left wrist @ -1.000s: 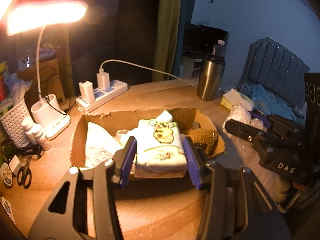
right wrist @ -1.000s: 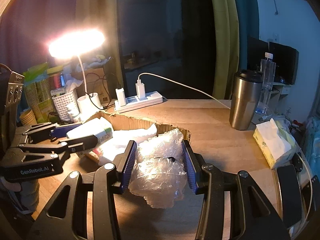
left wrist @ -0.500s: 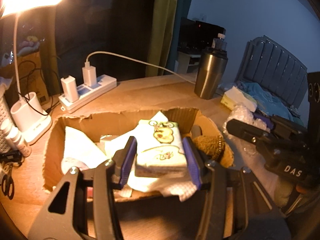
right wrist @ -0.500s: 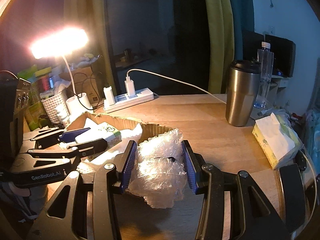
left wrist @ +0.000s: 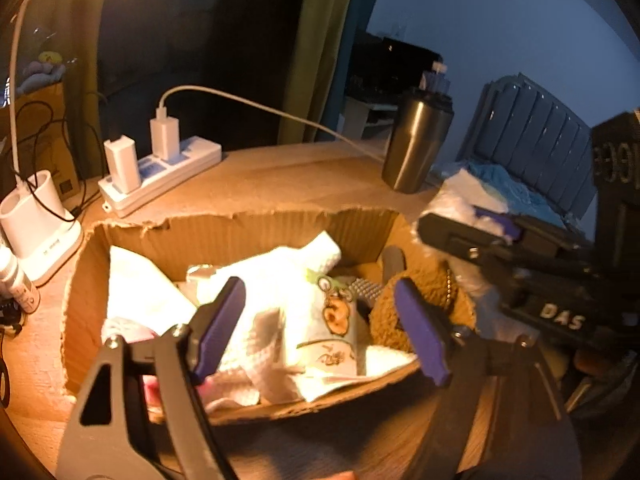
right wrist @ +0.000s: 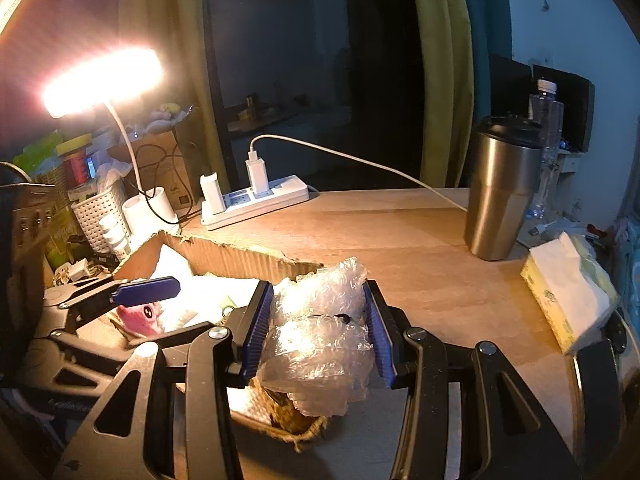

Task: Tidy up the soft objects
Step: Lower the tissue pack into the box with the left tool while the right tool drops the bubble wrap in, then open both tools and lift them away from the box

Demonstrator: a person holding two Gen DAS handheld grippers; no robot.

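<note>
My left gripper point(left wrist: 318, 292) hangs over the torn cardboard box point(left wrist: 256, 228), its jaws opening. The cartoon-printed tissue pack point(left wrist: 328, 332) lies tilted in the box between the purple pads, touching neither. White paper towels point(left wrist: 256, 276) and a brown plush point(left wrist: 384, 320) lie around it, and a pink plush point(right wrist: 144, 316) shows in the right wrist view. My right gripper point(right wrist: 318, 286) is shut on a wad of clear bubble wrap point(right wrist: 320, 320) above the box's near right corner point(right wrist: 240, 256). One blue finger point(right wrist: 146, 290) of the left gripper shows at the left.
Behind the box are a white power strip point(left wrist: 160, 176) with chargers and a cable, a lamp base point(left wrist: 36, 220) and a white basket point(right wrist: 96, 212). A steel tumbler point(right wrist: 500, 192) stands at the back right, with a yellow tissue box point(right wrist: 568, 292) at the table's right edge.
The left jaws have spread and the tissue pack has dropped from them into the box, tipping over. Both grippers moved in lower over the box; the right still holds the bubble wrap.
</note>
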